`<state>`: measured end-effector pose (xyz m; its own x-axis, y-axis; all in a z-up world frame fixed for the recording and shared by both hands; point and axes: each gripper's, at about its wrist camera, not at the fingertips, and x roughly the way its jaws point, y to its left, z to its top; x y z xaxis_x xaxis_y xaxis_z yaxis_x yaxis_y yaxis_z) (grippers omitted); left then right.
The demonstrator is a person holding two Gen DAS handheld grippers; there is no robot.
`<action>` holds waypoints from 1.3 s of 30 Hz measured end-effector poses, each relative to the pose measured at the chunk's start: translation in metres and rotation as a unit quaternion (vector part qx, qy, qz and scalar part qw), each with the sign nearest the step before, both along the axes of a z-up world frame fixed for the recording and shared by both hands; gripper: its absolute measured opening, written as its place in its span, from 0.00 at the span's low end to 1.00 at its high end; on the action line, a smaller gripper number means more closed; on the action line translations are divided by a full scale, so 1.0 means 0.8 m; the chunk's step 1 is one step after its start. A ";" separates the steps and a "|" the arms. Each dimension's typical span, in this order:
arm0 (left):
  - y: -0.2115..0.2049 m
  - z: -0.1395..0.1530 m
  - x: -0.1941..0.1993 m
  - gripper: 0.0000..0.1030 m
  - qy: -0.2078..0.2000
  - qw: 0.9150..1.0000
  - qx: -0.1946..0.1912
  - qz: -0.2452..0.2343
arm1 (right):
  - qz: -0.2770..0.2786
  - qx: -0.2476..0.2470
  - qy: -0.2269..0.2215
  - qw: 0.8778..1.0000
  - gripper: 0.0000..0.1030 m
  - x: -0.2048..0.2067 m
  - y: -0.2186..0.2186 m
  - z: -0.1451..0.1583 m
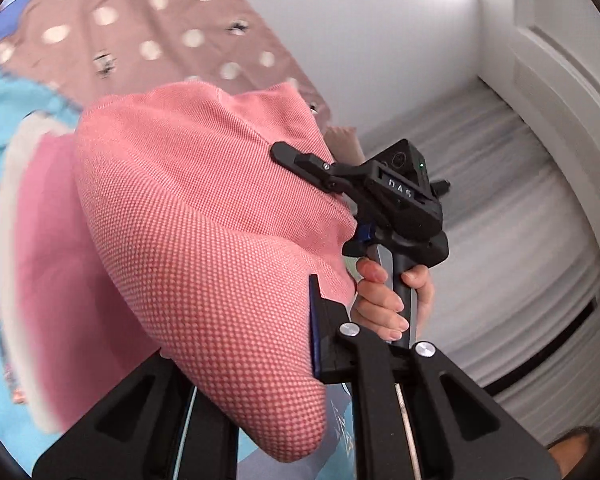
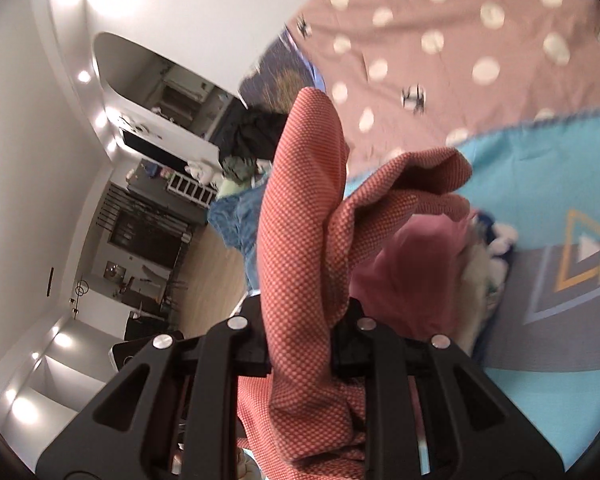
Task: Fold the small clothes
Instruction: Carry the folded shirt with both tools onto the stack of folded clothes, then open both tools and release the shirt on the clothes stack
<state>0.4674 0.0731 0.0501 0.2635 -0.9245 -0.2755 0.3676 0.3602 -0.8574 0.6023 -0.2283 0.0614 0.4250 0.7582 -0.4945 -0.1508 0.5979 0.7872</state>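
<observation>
Coral-pink waffle-knit cloth, a small garment (image 2: 300,248), hangs pinched in both tools. The right tool (image 2: 300,354) has its jaws narrowed onto a bunched fold, the cloth rising ahead of it and drooping back under it. The left tool (image 1: 300,360) clamps another edge, the garment (image 1: 204,216) billowing away to its left, long axis running roughly from tool to tool. Beyond the left tool, a hand (image 1: 388,300) grips the right tool's handle, whose body reads "DAS". Below lie a turquoise patterned sheet (image 2: 540,360) and a dotted pink bedspread (image 2: 440,40).
</observation>
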 end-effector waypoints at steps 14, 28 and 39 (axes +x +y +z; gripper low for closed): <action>0.050 -0.109 -0.010 0.30 0.087 0.996 -0.028 0.011 | 0.011 -0.034 0.026 0.999 0.34 -0.024 -0.005 -0.050; 0.084 0.025 -0.056 0.66 -0.079 0.966 0.185 0.164 | 0.001 -0.240 -0.208 0.948 0.61 -0.101 0.036 0.048; -0.007 -0.051 0.029 0.66 -0.060 0.972 0.144 0.173 | -0.011 -0.393 -0.262 0.881 0.72 -0.105 0.111 -0.078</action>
